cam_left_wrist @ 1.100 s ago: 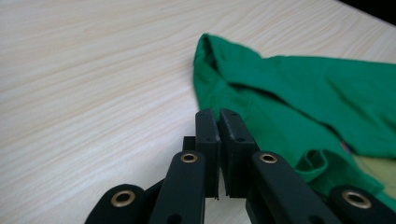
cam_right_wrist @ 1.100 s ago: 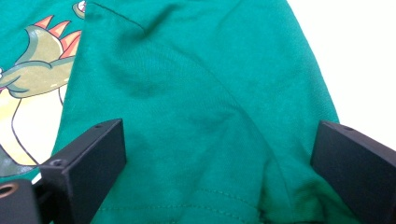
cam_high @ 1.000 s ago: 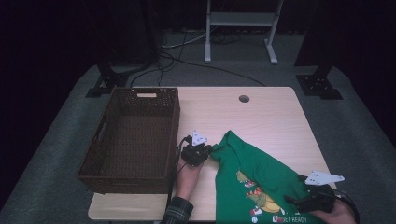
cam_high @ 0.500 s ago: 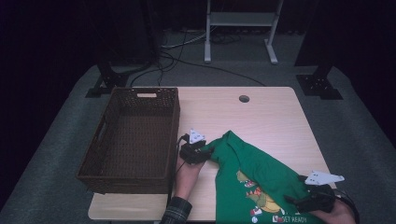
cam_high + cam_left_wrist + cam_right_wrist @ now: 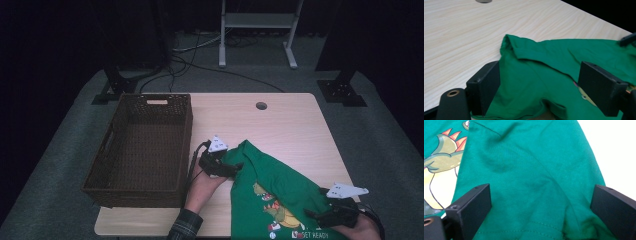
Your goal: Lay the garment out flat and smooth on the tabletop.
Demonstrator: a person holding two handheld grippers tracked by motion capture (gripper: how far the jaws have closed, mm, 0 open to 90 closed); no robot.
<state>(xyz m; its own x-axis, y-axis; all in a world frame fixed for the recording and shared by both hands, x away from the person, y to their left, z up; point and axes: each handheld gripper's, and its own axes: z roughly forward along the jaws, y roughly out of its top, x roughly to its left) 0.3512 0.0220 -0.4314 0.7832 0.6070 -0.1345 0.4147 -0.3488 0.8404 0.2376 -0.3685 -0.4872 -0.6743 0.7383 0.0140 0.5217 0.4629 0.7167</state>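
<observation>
Wooden table [image 5: 280,125]. Brown wicker basket [image 5: 142,145], left side. Green dinosaur T-shirt [image 5: 280,195], flat at near right edge. Left gripper [image 5: 235,167], jaws just opened, spread over the shirt's top corner, pinching nothing. Right gripper [image 5: 312,214], spread over the shirt's right hem.

A light wooden table [image 5: 280,125] with rounded corners stands on grey carpet. A dark wicker basket [image 5: 142,145] sits on its left part, reaching from far to near. A green T-shirt [image 5: 280,195] with a dinosaur print lies crumpled on the near right. A round cable hole [image 5: 261,105] marks the far middle.
</observation>
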